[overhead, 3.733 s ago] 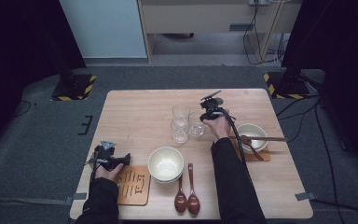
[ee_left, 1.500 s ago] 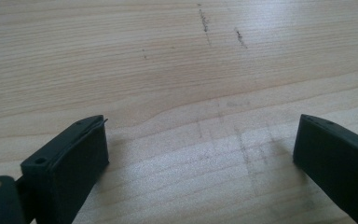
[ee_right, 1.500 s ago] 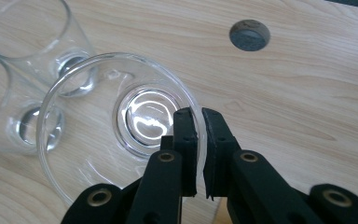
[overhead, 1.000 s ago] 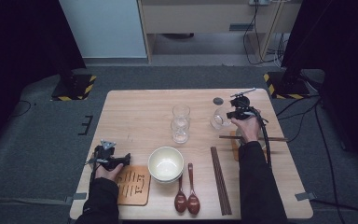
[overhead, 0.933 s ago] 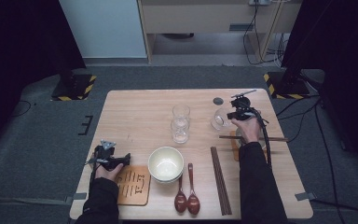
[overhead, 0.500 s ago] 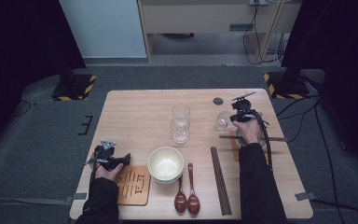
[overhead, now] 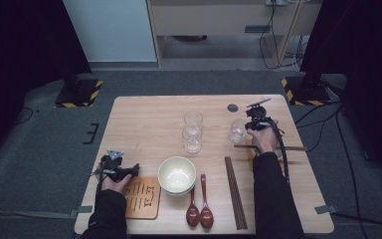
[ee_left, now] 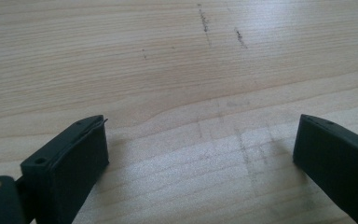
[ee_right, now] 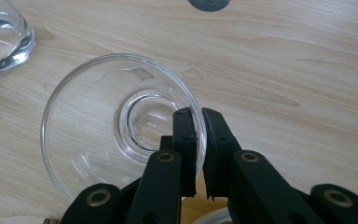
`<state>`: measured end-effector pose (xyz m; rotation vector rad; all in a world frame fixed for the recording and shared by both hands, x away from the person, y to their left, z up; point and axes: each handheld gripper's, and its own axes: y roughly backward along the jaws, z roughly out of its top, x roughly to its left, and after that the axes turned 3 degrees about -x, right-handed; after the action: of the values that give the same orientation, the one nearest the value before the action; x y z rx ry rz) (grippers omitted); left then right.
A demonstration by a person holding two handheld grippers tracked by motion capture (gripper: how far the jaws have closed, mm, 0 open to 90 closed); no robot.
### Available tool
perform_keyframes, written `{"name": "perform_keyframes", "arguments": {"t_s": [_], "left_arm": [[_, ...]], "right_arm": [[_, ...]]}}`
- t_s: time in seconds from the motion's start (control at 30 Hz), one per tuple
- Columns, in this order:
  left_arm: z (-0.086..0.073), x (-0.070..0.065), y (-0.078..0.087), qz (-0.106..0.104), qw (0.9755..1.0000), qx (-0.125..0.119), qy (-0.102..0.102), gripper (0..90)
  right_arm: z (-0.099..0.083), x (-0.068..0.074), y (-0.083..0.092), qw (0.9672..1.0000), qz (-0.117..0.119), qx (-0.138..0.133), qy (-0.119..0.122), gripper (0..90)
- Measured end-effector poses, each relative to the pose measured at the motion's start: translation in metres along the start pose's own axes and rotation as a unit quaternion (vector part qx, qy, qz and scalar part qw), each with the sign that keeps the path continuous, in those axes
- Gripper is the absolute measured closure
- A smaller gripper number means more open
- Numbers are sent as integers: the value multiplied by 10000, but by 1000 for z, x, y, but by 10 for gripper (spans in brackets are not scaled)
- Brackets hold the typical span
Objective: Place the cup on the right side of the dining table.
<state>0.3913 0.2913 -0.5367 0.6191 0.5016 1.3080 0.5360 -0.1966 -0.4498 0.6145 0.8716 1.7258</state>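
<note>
Clear glass, a small round tumbler (ee_right: 121, 135), is what my right gripper (ee_right: 199, 116) has hold of: its two black jaws are pressed nearly together on the rim, one jaw inside the wall and the other outside, so the thin glass edge is pinched between them. The pinch sits on the side of the rim nearest my hand, and the rest of the tumbler spreads away from the jaws, its thick base visible through the open mouth. In the high view the tumbler (overhead: 238, 131) sits toward the far right of the pale wooden table (overhead: 144, 124), just left of my right gripper (overhead: 252, 125) and near a small dark round disc (overhead: 233, 107) set in the tabletop. I cannot tell whether its base rests on the wood.

Two more clear glasses (overhead: 192, 131) stand close together near the middle of the table, well apart from the held one.

My left gripper (overhead: 129, 170) lies at the near left edge, beside a wooden slatted coaster (overhead: 142, 198), with its jaws spread wide over bare wood and nothing between them.
</note>
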Motion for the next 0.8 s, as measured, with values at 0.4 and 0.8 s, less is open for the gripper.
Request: {"name": "perform_keyframes", "arguments": {"t_s": [0.4, 0.8], "left_arm": [[0, 0, 0, -3, 10000, -1, 2, 21], [0, 0, 0, 1, 10000, -1, 1, 21]], "right_arm": [[7, 1, -5, 9998, -117, -109, -80, 842], [5, -1, -7, 9998, -97, -96, -139, 841]]}}
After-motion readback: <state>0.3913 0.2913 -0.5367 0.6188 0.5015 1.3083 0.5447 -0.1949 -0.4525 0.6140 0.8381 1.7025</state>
